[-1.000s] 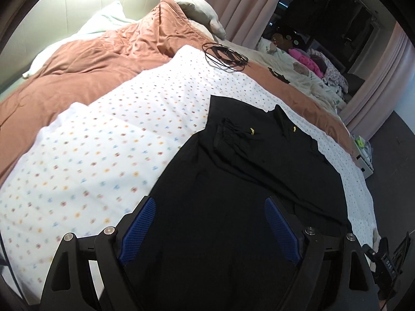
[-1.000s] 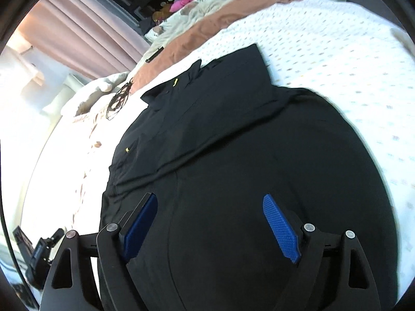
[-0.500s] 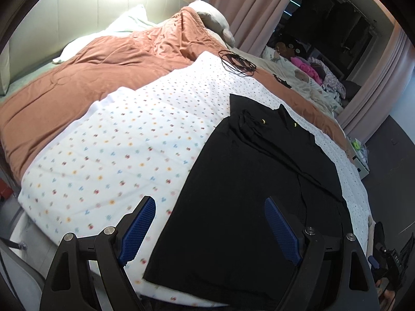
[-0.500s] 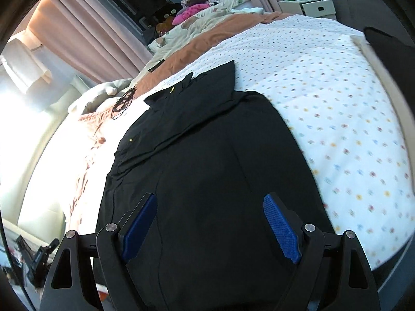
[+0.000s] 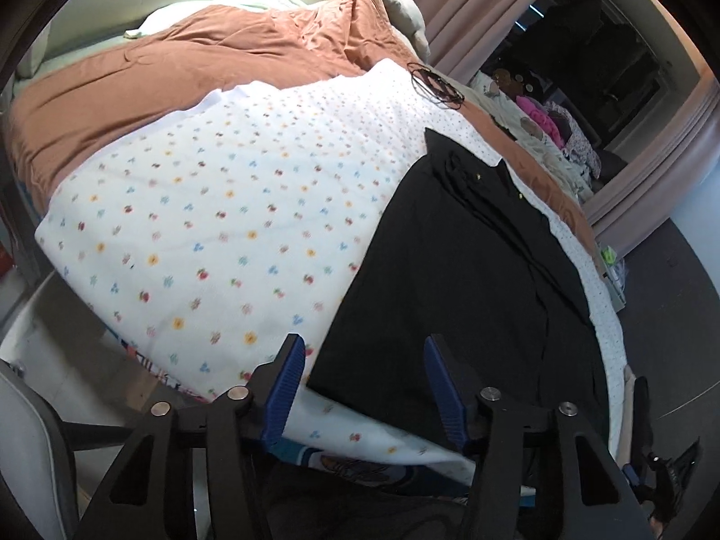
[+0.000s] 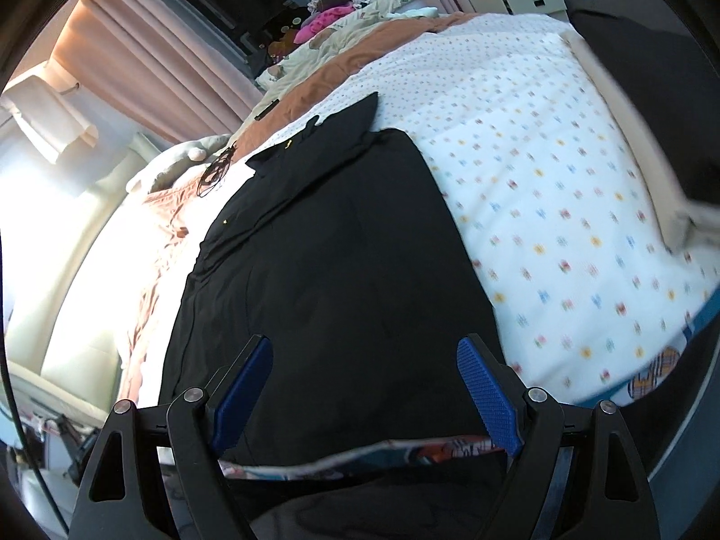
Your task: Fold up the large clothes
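A black shirt (image 5: 454, 297) lies flat on a white blanket with small coloured dots (image 5: 216, 207), its collar at the far end and its hem at the near edge of the bed. A rust-brown duvet (image 5: 180, 67) covers the far left of the bed, and a coil of black cable (image 5: 434, 85) rests at the far edge of the dotted blanket.

The left gripper (image 5: 364, 387) hangs over the near left corner of the hem; its jaws are closing, and the corner lies in line between the blue pads (image 5: 283, 387), which do not press on it.

The right gripper (image 6: 366, 400) hovers over the near hem of the shirt (image 6: 333, 279), jaws spread wide, with the black cloth seen between the pads (image 6: 488, 405) but not pinched. To its right the dotted blanket (image 6: 562, 207) lies bare.
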`<act>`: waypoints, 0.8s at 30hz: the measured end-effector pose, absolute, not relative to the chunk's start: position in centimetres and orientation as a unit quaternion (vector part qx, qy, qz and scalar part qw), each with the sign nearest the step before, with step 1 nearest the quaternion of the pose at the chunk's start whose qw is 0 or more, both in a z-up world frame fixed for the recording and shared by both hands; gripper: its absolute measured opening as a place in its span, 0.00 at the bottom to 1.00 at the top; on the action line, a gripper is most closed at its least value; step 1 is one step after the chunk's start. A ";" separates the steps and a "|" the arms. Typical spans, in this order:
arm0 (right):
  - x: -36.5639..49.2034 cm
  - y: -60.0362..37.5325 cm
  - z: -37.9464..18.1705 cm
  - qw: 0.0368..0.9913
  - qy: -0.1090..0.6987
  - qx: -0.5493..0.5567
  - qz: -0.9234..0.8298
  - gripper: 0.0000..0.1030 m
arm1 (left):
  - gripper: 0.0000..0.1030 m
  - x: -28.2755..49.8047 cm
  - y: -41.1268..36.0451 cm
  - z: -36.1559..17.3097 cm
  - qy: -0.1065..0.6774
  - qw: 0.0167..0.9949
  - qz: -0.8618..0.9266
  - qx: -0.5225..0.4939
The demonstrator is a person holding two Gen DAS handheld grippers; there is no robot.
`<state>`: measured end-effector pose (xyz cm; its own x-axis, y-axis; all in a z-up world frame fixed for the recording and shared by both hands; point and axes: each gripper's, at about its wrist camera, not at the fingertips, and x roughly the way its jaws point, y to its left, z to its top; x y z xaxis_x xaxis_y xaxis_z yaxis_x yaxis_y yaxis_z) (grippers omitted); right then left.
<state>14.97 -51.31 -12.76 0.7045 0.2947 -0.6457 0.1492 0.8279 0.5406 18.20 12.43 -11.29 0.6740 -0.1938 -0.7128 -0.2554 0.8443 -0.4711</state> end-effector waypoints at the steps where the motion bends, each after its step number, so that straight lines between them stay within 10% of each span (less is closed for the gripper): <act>1: 14.6 -51.5 -13.1 0.876 0.382 0.292 0.041 0.82 | 0.52 17.9 12.4 -11.6 0.404 0.871 0.016 -0.278; 24: 14.8 -54.8 -20.8 0.836 0.368 0.387 0.130 0.75 | 0.40 19.5 13.1 -16.1 0.426 0.838 -0.048 -0.338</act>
<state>14.79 -54.79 -20.78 0.6960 0.5013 -0.5140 0.0672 0.6672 0.7418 19.48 13.07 -16.14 0.6322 -0.3681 -0.6818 -0.2086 0.7666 -0.6073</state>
